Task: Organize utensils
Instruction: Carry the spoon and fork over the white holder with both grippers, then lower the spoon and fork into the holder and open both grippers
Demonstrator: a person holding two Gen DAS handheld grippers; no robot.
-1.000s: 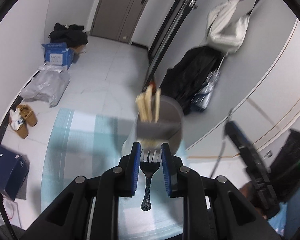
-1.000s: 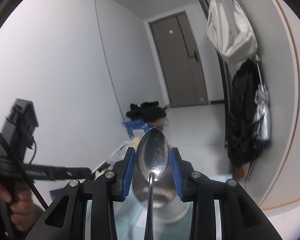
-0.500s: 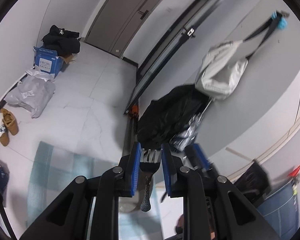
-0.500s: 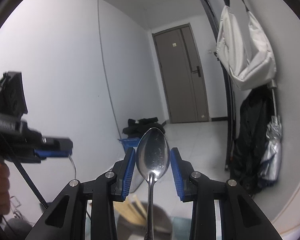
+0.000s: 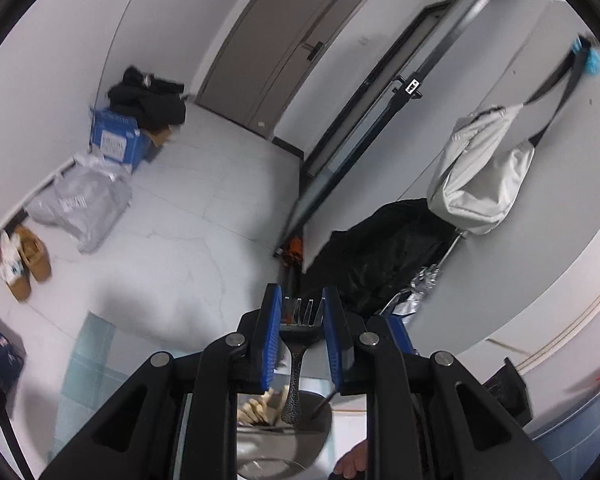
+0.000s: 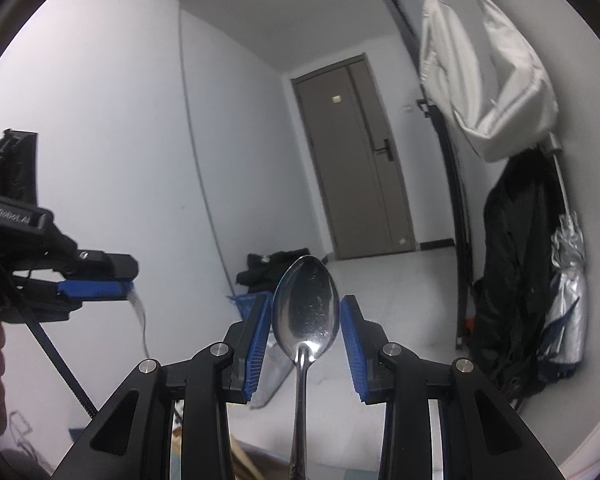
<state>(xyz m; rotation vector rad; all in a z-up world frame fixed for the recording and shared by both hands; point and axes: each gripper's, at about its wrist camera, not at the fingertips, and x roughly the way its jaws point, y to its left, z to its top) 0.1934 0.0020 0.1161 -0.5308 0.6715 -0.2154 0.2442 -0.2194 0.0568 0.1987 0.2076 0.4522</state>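
Fork point(image 5: 301, 322) now directly above holder point(image 5: 284, 436)

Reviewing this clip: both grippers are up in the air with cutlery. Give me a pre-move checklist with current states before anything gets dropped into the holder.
1. Left gripper shut on fork: ok.
2. Fork handle down over the holder: ok.
3. Room in the holder beside the chopsticks: ok, open space shows.
4. Right gripper gripping spoon: cannot tell; gaps show beside the bowl.
5. Spoon over the holder: cannot tell; only a sliver of it shows.
6. Grippers apart: ok.
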